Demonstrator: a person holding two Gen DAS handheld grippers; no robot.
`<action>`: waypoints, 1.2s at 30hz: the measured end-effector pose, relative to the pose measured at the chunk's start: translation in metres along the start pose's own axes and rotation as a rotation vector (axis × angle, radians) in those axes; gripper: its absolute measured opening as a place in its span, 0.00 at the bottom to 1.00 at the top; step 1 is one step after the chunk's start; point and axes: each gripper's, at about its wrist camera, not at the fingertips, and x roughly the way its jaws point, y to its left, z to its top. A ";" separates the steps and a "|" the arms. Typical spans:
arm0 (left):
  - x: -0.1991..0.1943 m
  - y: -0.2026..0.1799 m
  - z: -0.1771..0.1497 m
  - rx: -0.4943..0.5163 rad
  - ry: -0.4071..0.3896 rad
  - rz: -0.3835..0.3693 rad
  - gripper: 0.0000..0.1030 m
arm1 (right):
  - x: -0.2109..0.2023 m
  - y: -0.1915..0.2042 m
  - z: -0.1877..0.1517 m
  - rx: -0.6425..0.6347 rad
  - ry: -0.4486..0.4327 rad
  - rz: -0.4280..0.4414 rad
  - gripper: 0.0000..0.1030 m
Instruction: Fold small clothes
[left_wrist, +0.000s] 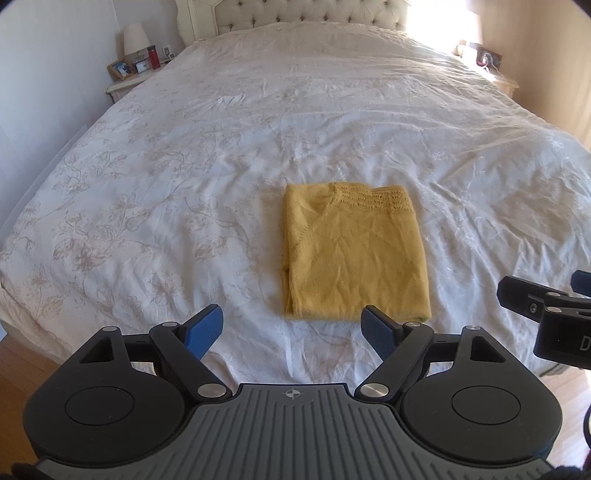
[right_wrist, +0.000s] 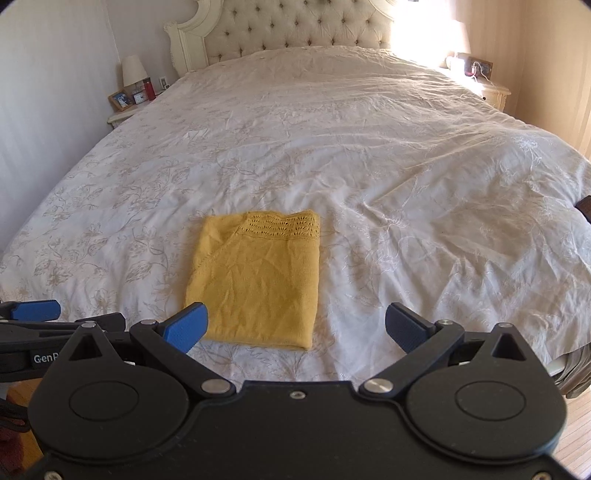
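Lying flat on the near part of the bed (left_wrist: 258, 110), the yellow knit top (left_wrist: 354, 254) looks folded into a tidy rectangle. Left tongs (left_wrist: 291, 332) and right tongs (right_wrist: 295, 326) stand wide, empty, near its front edge; little folding seems left.

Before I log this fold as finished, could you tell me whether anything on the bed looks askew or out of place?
Nothing stands out: the yellow knit top lies folded in a neat rectangle on the floral bedspread, edges fairly square, with no tongs touching it.
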 end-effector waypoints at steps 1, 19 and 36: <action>0.000 0.000 -0.001 -0.002 0.005 -0.003 0.79 | 0.000 0.000 -0.001 0.010 0.006 0.005 0.99; -0.003 0.009 -0.013 -0.033 0.056 0.003 0.79 | -0.001 0.001 -0.010 0.064 0.043 0.020 0.99; -0.003 0.009 -0.015 -0.038 0.068 -0.007 0.79 | -0.004 0.006 -0.012 0.074 0.041 0.036 0.99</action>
